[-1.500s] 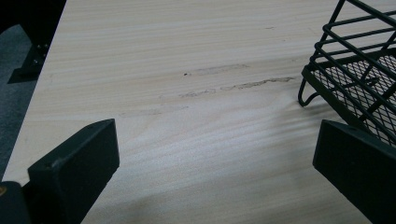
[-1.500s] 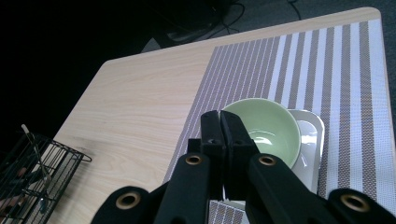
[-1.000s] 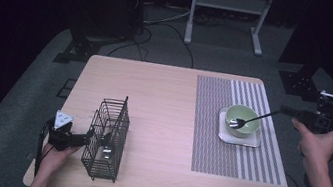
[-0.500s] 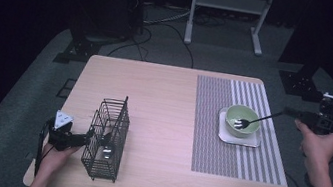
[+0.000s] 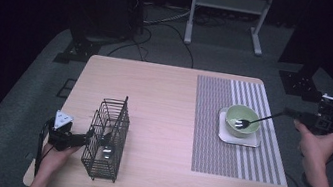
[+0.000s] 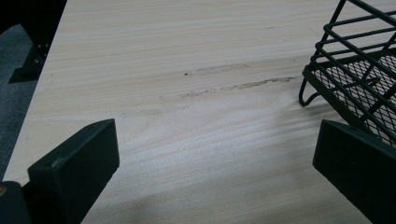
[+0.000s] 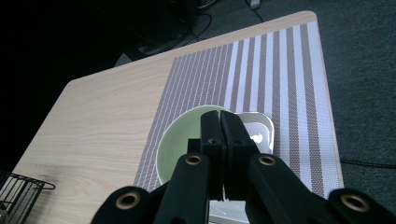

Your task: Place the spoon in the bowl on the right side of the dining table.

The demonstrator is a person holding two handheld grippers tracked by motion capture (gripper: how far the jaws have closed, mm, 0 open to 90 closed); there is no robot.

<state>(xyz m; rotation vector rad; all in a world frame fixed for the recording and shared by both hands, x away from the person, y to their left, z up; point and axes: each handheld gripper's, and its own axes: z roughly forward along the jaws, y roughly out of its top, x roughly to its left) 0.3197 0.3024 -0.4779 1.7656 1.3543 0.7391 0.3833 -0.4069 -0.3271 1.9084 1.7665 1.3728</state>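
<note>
A black wire basket [image 5: 107,137] stands upright near the table's front left. My left gripper [image 5: 86,136] sits just left of it with its jaws spread wide; in the left gripper view the gripper [image 6: 215,168] is open over bare wood, with the basket [image 6: 359,70] by its right-hand jaw. A pale green bowl [image 5: 242,119] rests on a white square plate [image 5: 248,139]. A fork [image 5: 261,119] has its tines in the bowl, and my right gripper [image 5: 289,113] is shut on its handle beyond the table's right edge. The right gripper view shows that gripper [image 7: 219,122] shut above the bowl [image 7: 180,140].
A striped placemat [image 5: 209,130] covers the right part of the wooden table [image 5: 163,98]. Dark floor with cables, black stands and a metal frame [image 5: 228,12] surrounds the table. The basket's corner [image 7: 18,191] shows far left in the right gripper view.
</note>
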